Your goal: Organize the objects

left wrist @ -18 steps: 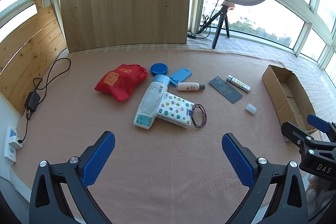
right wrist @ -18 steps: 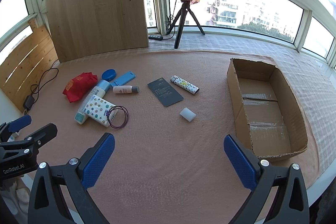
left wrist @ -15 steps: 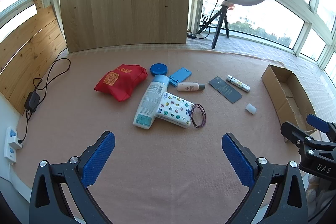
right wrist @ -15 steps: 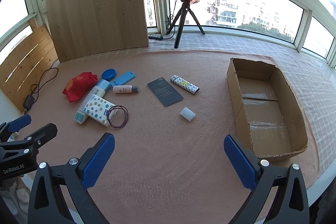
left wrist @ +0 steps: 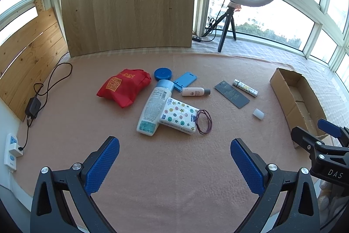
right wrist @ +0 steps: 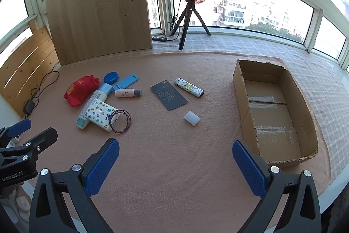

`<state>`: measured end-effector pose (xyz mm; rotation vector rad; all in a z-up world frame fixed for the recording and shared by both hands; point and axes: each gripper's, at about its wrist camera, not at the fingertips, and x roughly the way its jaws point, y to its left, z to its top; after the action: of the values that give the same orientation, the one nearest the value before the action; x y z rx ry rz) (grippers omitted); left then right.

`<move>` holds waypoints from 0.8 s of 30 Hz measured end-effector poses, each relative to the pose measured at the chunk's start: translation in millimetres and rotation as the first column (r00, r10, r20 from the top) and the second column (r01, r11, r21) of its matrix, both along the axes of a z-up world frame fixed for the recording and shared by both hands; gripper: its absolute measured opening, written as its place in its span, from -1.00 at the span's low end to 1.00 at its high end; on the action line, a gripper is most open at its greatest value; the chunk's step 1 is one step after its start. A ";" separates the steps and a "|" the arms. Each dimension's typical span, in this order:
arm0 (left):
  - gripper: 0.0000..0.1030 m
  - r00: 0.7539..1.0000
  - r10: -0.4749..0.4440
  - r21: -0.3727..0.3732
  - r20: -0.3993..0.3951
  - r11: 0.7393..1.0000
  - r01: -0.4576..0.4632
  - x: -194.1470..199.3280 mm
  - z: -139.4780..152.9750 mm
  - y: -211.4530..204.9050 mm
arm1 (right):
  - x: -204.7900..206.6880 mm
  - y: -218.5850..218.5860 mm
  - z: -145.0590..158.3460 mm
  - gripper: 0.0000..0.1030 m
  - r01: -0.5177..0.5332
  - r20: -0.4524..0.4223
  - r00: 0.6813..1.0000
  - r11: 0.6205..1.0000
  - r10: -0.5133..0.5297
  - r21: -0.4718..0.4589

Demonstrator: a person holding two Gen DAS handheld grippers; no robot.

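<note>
left tool [left wrist: 174,164] agape, right tool [right wrist: 175,164] agape, handles cropped

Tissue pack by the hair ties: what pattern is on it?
White with small multicoloured stars and round dots on the tissue pack; clearest in the left wrist view.

Both grippers: black frames, silver screws, blue textured fingers [left wrist: 102,164], white lettering.

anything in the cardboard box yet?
No. In the right wrist view the cardboard box shows only its bare taped floor, and every item lies outside it on the mat.
</note>
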<state>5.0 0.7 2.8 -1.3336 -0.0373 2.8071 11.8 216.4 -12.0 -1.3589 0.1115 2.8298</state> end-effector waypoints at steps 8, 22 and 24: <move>1.00 1.000 -0.004 -0.003 0.001 1.000 0.004 0.7 -1.0 3.4 | 0.1 1.1 -0.5 0.99 0.001 0.010 1.000 1.000 -0.001 -0.008; 1.00 1.000 -0.008 -0.002 0.001 1.000 0.008 1.8 -1.7 5.4 | -0.9 1.4 -1.5 0.99 0.004 0.014 1.000 1.000 -0.004 -0.008; 1.00 1.000 -0.008 -0.002 0.001 1.000 0.008 1.8 -1.8 5.6 | -0.8 1.7 -2.1 0.99 0.004 0.015 1.000 1.000 -0.004 -0.008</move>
<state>6.8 6.3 0.9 -1.3330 -0.0291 2.8006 11.1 218.2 -14.2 -1.3796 0.1252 2.8183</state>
